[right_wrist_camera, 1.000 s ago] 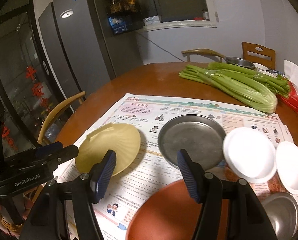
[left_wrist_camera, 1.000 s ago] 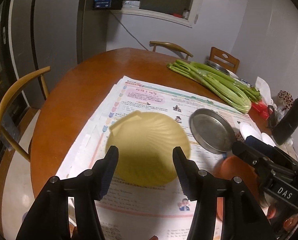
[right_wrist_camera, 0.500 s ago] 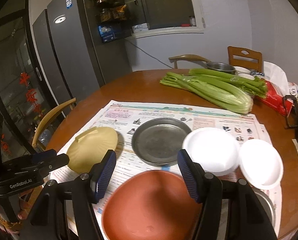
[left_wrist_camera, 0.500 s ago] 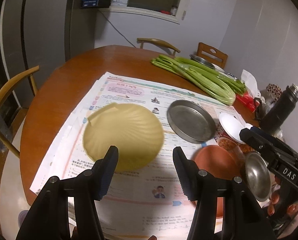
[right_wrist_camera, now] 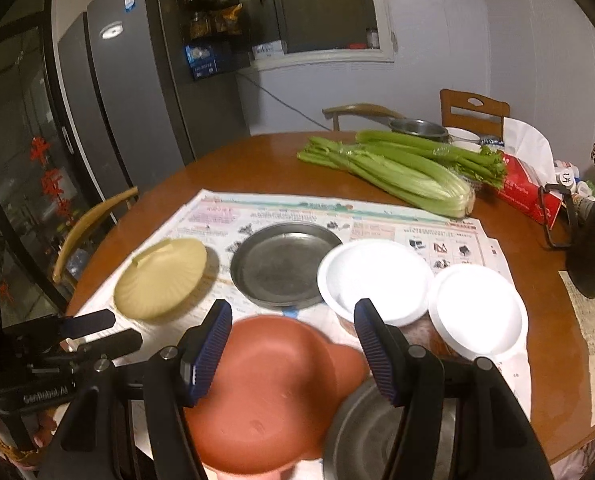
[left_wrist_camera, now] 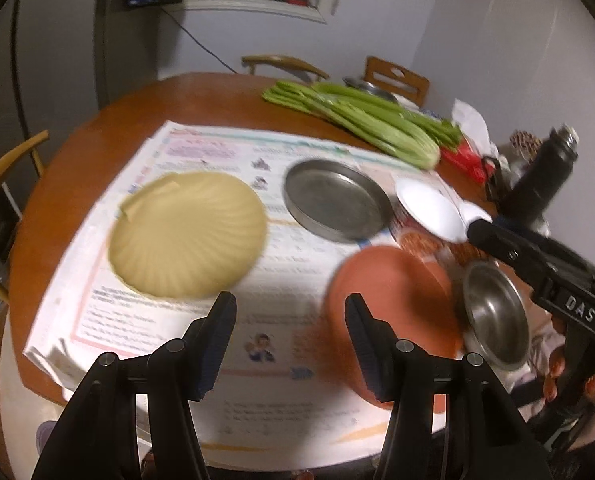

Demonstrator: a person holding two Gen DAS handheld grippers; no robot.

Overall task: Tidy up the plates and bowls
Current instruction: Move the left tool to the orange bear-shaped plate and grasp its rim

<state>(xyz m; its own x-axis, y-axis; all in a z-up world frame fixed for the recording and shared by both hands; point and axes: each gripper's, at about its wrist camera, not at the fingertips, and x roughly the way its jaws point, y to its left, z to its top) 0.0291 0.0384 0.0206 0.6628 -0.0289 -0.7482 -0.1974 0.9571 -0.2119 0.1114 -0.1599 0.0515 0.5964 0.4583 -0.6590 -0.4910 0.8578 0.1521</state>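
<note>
My left tool (left_wrist_camera: 289,320) and right tool (right_wrist_camera: 293,344) both hover with fingers spread wide, gripping nothing, above the newspaper (left_wrist_camera: 201,148) covering the round tabletop (right_wrist_camera: 257,160). On the paper lie a yellow shell plate (left_wrist_camera: 187,240) toward the left edge, a metal pan (right_wrist_camera: 281,264) beside it, two white bowls (right_wrist_camera: 373,280) to the right, and a red plate (right_wrist_camera: 265,392) touching a steel bowl (left_wrist_camera: 493,316) nearest me. Celery (right_wrist_camera: 397,168) rests near the far edge.
</note>
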